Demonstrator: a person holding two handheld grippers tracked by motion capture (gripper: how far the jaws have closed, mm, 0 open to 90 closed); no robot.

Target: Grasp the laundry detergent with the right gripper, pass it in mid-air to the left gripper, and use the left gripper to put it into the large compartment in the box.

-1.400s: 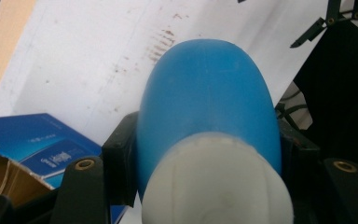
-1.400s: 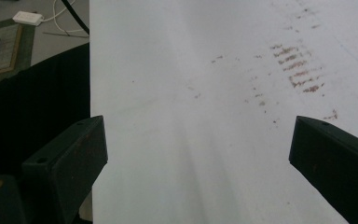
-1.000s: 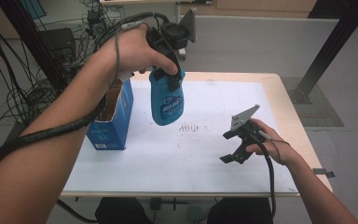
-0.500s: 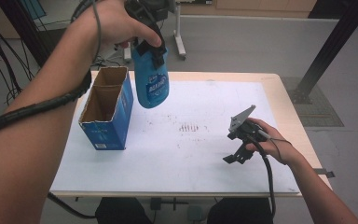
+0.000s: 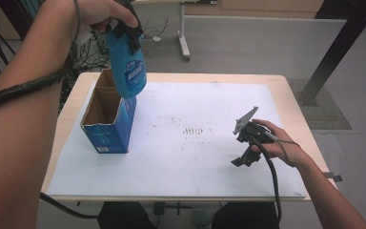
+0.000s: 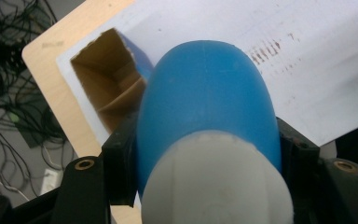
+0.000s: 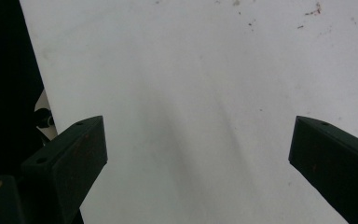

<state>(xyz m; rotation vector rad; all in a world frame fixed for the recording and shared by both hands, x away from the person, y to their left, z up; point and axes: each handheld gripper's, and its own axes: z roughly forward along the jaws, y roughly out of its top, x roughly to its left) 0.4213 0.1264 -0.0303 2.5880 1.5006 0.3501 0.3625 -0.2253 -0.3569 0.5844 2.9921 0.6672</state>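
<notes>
The left gripper [image 5: 126, 31] is raised high over the far-left part of the table [image 5: 286, 88], its jaws closed tight on a blue bottle [image 5: 126, 67]. In the high view the bottle hangs upright with a printed label facing the camera, its lower end just above the open top of a blue cardboard box [image 5: 107, 126]; whether the bottle's base touches the box rim cannot be told. In the left gripper view the bottle [image 6: 205, 107] bulges between the two black jaws, which press its sides, and its white cap end [image 6: 216, 186] sits nearest the camera

The box stands on the left part of a white sheet [image 5: 195, 157] that covers most of the tabletop. Its top flaps are open and the brown inside shows. In the left gripper view the box [image 6: 107, 88] is seen from above, past the bottle: brown inner walls and a folded flap, with no item visible in the part of the interior that shows; the rest is hidden behind the bottle

The right gripper [image 5: 245, 152] rests low on the sheet at the right side of the table, held in the person's right hand [image 5: 279, 145], well apart from the box. In the right gripper view its jaws stand wide apart with nothing between them, only the bare white sheet [image 7: 191, 107] with a few small dark specks
</notes>
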